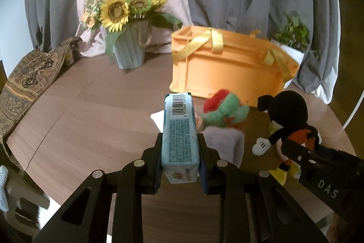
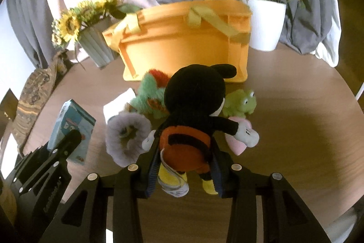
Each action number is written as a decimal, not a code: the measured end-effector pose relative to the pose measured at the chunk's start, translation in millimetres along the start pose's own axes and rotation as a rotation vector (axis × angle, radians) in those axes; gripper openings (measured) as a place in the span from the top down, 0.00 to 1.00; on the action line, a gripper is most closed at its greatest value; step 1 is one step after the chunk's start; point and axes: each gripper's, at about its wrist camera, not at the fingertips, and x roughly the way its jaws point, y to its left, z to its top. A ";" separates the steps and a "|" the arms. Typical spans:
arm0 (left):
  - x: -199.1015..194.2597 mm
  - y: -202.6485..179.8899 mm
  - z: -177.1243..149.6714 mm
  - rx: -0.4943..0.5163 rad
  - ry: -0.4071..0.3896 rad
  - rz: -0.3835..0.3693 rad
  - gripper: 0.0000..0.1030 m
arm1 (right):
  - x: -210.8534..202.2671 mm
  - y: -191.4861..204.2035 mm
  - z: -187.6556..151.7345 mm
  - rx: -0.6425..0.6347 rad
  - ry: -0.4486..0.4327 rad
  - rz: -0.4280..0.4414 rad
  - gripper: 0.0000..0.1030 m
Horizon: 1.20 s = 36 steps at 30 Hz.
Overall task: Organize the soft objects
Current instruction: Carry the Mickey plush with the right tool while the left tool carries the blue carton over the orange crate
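My left gripper [image 1: 180, 140] is shut on a light blue tissue pack [image 1: 179, 129] with a barcode, held above the table. It also shows in the right wrist view [image 2: 72, 126]. My right gripper [image 2: 184, 147] is shut on the body of a black mouse plush [image 2: 193, 111] with orange shorts; the plush also shows in the left wrist view [image 1: 286, 115]. An orange basket [image 1: 227, 65] with yellow handles stands behind. In front of it lie a green-and-red plush [image 2: 152, 92], a lilac fluffy item [image 2: 127, 136], a green frog toy [image 2: 241, 104] and a pink heart [image 2: 238, 140].
A sunflower vase [image 1: 129, 47] stands at the back left and a white potted plant [image 2: 266, 22] at the back right. A patterned cloth [image 1: 25, 81] hangs over the table's left edge. A white paper [image 2: 118, 104] lies under the toys. Grey curtains hang behind.
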 end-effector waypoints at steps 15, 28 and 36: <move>-41.5 -16.2 36.5 -0.005 -0.100 -0.028 0.74 | -50.2 -7.1 29.5 -0.026 -0.132 0.042 0.61; -48.2 -7.3 85.3 0.041 -0.168 -0.116 0.74 | -71.1 11.9 57.0 -0.021 -0.230 0.038 0.61; -44.7 1.7 115.2 0.094 -0.226 -0.196 0.74 | -75.8 26.7 82.0 0.021 -0.284 -0.003 0.61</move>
